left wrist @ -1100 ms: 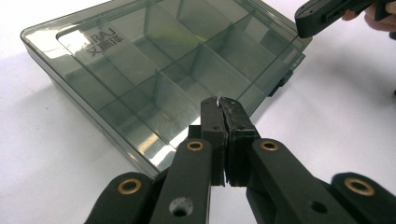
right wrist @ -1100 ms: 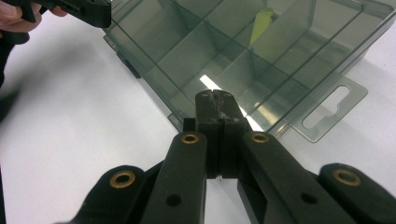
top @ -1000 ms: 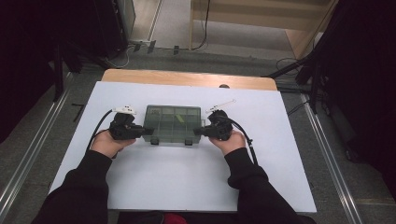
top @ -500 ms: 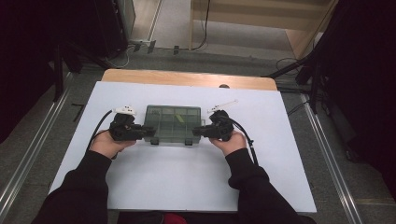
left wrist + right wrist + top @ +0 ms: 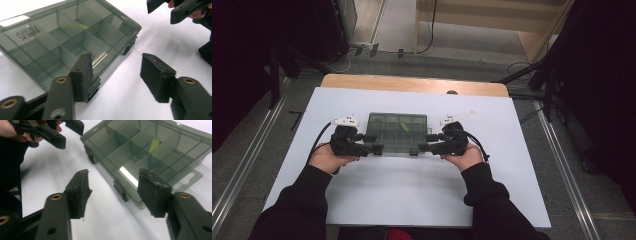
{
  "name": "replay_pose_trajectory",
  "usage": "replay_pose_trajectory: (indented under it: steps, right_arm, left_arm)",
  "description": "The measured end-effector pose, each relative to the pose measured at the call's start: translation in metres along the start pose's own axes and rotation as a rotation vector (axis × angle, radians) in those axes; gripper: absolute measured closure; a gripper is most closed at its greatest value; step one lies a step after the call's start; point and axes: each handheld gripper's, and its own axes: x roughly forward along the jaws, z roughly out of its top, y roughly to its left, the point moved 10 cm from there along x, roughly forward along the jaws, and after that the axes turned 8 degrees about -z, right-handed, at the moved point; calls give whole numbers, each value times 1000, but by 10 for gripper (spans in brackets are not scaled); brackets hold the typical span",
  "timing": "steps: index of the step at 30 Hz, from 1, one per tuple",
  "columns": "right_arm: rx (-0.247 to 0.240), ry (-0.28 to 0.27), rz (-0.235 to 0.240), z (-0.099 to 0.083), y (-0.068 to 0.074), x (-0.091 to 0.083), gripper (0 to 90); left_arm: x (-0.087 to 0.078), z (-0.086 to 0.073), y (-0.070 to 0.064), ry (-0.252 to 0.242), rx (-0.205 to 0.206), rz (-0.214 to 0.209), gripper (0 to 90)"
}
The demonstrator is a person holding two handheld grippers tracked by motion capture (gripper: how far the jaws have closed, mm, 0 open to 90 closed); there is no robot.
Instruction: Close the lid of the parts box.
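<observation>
A smoky see-through compartment box [image 5: 397, 132] lies shut on the white table, with a yellow-green piece [image 5: 401, 127] in one cell. My left gripper [image 5: 372, 143] sits open at the box's front left corner, and my right gripper [image 5: 428, 142] sits open at its front right corner. In the left gripper view, one jaw overlaps the box's [image 5: 62, 42] near corner by a latch [image 5: 127, 48]; my left gripper [image 5: 116, 68] holds nothing. In the right gripper view, my right gripper [image 5: 113, 186] straddles a front latch [image 5: 119, 190] of the box [image 5: 150, 147] without touching it.
The white tabletop [image 5: 412, 190] spreads in front of the box, with a wooden strip [image 5: 412, 84] along its far edge. Metal rails [image 5: 242, 170] run down both sides on the floor. A cable [image 5: 319, 137] trails from each gripper.
Both grippers have crept slightly inward along the box's front edge. The box has not moved.
</observation>
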Motion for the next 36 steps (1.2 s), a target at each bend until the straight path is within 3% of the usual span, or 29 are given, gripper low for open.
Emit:
replay_pose_trajectory:
  steps: [9, 12, 20, 25, 36]
  right_arm:
    - [-52, -58, -4, -10, 2, -16, 314]
    - [-56, -68, 3, -14, 3, -19, 279]
    - [-51, -53, -14, -29, 3, -20, 270]
    - [-32, -51, 4, -37, 2, -23, 270]
    - [-40, -56, -53, -56, -7, -32, 255]
  left_arm:
    - [0, -6, -4, -21, 5, 26, 337]
    - [0, -8, -5, -19, 27, 40, 333]
    - [1, -16, -11, -25, 47, 50, 307]
    - [2, -24, -14, -27, 46, 55, 307]
    - [-3, -39, -21, -25, 55, 64, 307]
